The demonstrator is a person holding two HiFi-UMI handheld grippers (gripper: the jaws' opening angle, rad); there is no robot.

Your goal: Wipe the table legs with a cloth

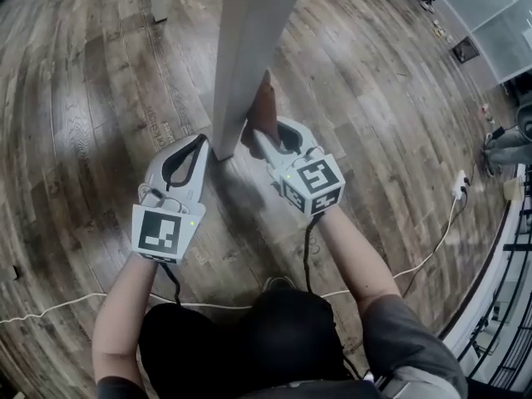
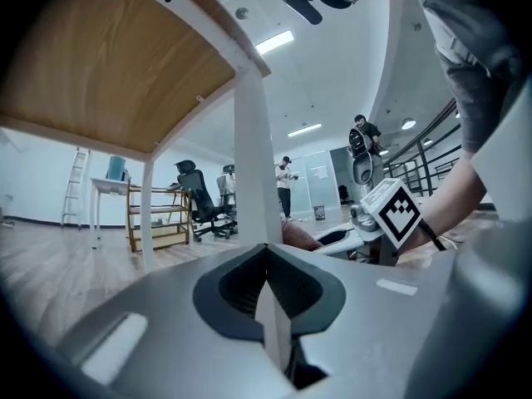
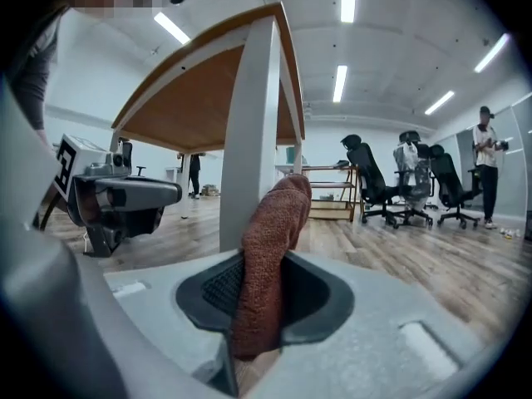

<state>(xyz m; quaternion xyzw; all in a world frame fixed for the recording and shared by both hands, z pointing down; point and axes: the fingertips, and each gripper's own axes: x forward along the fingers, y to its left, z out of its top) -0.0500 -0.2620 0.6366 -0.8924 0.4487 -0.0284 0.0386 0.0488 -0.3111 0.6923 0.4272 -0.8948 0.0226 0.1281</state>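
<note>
A white table leg (image 1: 243, 56) stands on the wood floor, its foot between my two grippers. My right gripper (image 1: 253, 135) is shut on a reddish-brown cloth (image 1: 264, 110), which sticks up beside the leg's right face near the floor. In the right gripper view the cloth (image 3: 270, 256) rises from the shut jaws just in front of the leg (image 3: 249, 131). My left gripper (image 1: 202, 142) hovers at the leg's left side, shut and holding nothing. In the left gripper view the leg (image 2: 253, 169) rises straight ahead, with the cloth (image 2: 298, 237) and the right gripper (image 2: 366, 227) beyond it.
The wooden tabletop's underside (image 2: 100, 65) spreads overhead, with another leg (image 2: 146, 210) further back. A white cable (image 1: 432, 248) trails over the floor to a power strip (image 1: 460, 185) at the right. Office chairs (image 3: 399, 181), a shelf (image 2: 158, 214) and standing people (image 2: 285, 185) are far off.
</note>
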